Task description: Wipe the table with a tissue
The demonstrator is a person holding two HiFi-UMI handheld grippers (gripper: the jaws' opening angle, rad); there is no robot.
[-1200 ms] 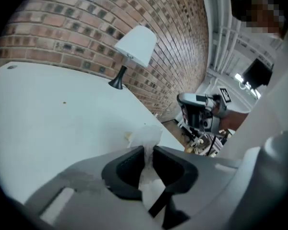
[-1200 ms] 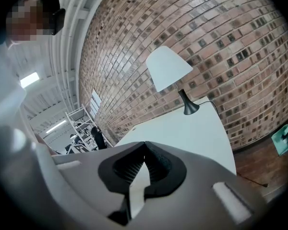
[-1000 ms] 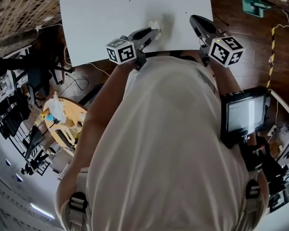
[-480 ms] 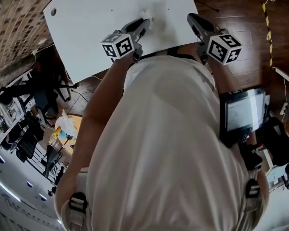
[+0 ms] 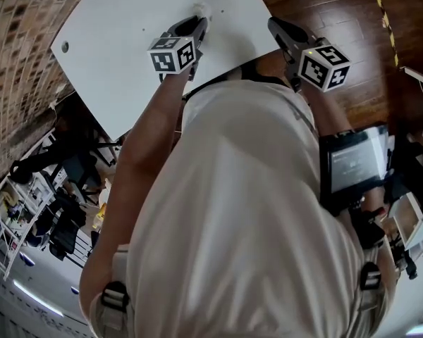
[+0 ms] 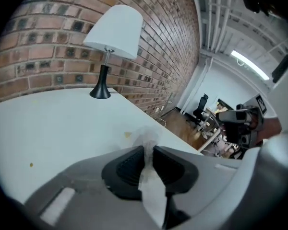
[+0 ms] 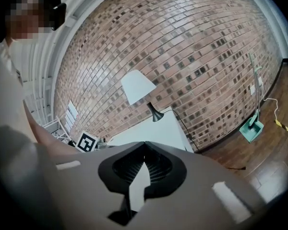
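Note:
A crumpled white tissue (image 6: 151,188) is clamped between the dark pads of my left gripper (image 6: 148,147), which is shut on it; a tuft (image 6: 145,137) sticks out past the tips onto the white table (image 6: 53,123). In the head view the left gripper (image 5: 196,21) reaches over the table (image 5: 141,20) with the tissue (image 5: 199,9) at its tip. A small yellowish speck (image 6: 128,135) lies just beyond the tuft. My right gripper (image 5: 275,25) hangs by the table's right edge, away from the tissue. In its own view the right gripper (image 7: 145,143) has its tips together with nothing between them.
A black-stemmed lamp with a white shade (image 6: 114,30) stands at the table's far side against the brick wall (image 7: 192,47). Wooden floor (image 5: 338,13) lies right of the table. Cluttered desks and chairs (image 5: 56,210) fill the lower left. A screen device (image 5: 352,164) is at the person's right side.
Both grippers have shifted up and to the left in the head view, the left one carrying the tissue across the table and rolling. The table now sits slanted in that view.

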